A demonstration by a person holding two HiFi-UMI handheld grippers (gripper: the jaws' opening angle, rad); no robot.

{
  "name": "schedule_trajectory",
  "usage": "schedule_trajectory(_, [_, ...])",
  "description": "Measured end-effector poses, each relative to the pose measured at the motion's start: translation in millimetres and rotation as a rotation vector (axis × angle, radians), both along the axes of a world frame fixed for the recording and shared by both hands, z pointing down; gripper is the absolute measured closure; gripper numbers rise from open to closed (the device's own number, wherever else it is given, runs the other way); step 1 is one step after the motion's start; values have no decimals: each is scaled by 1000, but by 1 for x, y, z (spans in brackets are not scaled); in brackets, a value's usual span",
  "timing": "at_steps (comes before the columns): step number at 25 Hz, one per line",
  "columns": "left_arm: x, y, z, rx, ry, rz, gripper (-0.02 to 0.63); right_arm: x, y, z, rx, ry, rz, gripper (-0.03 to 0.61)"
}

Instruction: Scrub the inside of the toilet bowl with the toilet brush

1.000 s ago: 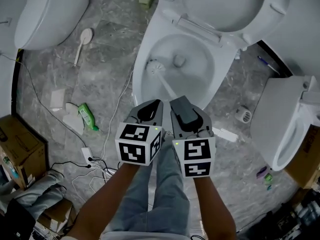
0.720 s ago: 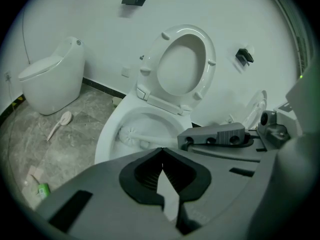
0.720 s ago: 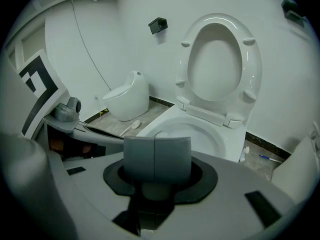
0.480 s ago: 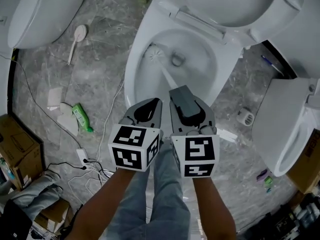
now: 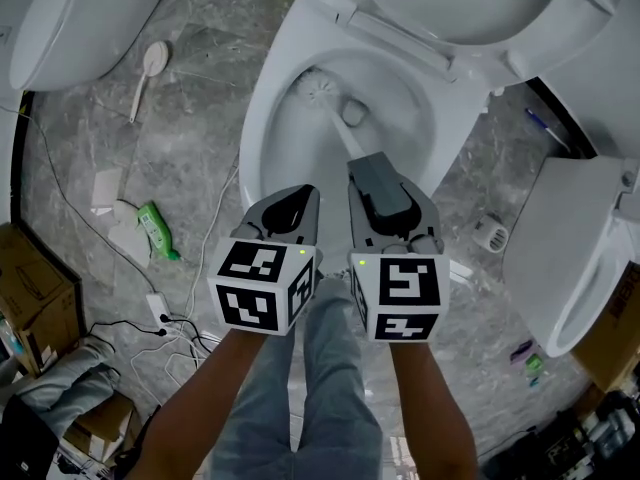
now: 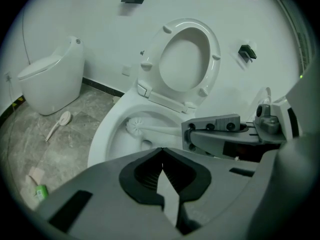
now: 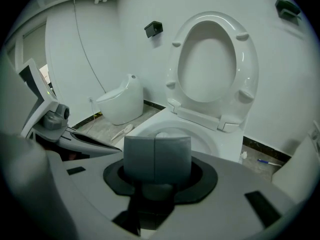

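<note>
Scene: open bowl [image 5: 262,143] seen from above, seat [image 6: 214,64] raised against the wall, stone floor [image 5: 190,118] all round.
Brush: brush [image 5: 322,90] inside the bowl, head against the inner wall at the far left, just beside the drain [image 5: 352,113]; handle slanting back toward the near rim and into the right gripper.
Right gripper: right gripper [image 5: 366,164] above the near rim; fingers [image 7: 140,156] pressed together on the end of the handle. Handle hidden behind them in the right gripper view, seen entering them in the left gripper view.
Left gripper: left gripper [image 5: 303,196] just beside the right one, also over the near rim; fingers closed tip to tip, nothing between them, no contact with the brush.
Step in hand: scrubbing of the inner wall, judged under way, with the far-left sector being worked.
Next move: probably a sweep of the head round the wall or down toward the drain. Calls for a firm clamp against twisting of the thin handle, steady outward pressure on the porcelain, and a low arc with the head held below the rim.
Risk: slip of the handle in the fingers; splash over the rim.
</note>
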State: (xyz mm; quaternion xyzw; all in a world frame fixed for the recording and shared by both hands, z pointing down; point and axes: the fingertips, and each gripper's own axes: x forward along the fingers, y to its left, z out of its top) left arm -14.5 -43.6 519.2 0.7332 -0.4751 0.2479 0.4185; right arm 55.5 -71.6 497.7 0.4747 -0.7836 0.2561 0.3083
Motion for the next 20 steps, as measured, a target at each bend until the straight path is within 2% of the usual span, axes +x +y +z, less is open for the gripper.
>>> schedule_trajectory(9, [18,-2,2,-1,23,11,607,36,-21,-5,35,70,30,425])
schedule_trajectory(20, [36,-13,-12,27,45,21,607,82,-20,-14,13,202,35,425])
